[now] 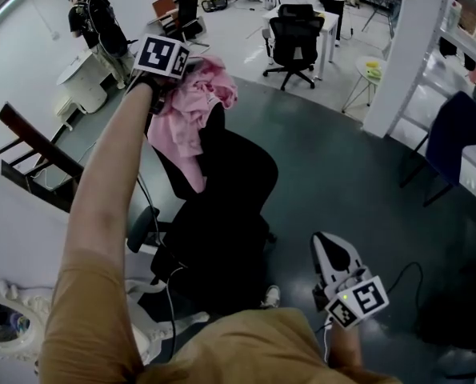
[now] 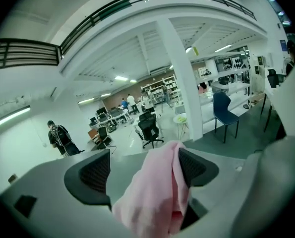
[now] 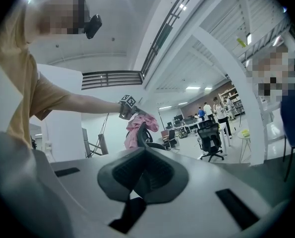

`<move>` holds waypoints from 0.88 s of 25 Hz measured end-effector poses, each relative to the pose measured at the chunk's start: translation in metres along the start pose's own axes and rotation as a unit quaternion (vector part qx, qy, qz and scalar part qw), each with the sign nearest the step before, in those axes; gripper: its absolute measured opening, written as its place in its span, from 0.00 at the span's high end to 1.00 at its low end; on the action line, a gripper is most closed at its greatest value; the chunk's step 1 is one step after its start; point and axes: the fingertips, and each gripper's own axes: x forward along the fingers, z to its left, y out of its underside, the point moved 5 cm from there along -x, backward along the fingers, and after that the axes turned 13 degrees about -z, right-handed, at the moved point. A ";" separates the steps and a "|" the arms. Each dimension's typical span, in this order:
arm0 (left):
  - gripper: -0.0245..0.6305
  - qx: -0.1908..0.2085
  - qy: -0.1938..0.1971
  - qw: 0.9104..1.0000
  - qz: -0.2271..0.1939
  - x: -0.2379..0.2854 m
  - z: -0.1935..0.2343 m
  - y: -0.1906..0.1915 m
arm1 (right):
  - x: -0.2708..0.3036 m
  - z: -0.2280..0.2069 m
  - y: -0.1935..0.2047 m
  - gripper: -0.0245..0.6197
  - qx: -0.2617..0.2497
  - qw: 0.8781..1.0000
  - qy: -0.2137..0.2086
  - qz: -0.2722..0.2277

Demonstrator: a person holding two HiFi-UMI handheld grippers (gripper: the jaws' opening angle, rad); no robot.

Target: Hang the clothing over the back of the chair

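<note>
the soft pink cloth garment (image 1: 182, 122) lies bunched over the top edge of the black office chair (image 1: 230, 190), draped on its backrest. its long axis runs down the back, with the loose end pointing to the floor. the left tongs (image 2: 143, 168) stand wide open, and a fold of the garment between them brushes one pad. the right tongs (image 3: 145, 152) are closed and empty, held low to the chair's right.

Head view looks steeply down at the chair (image 1: 230, 178); right gripper view shares it, seemingly level; left faces outward.
</note>
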 end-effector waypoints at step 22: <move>0.33 -0.013 -0.028 0.998 -0.056 -0.104 0.026 0.053 | -0.007 0.070 -0.012 0.95 -0.024 0.999 -0.027 0.003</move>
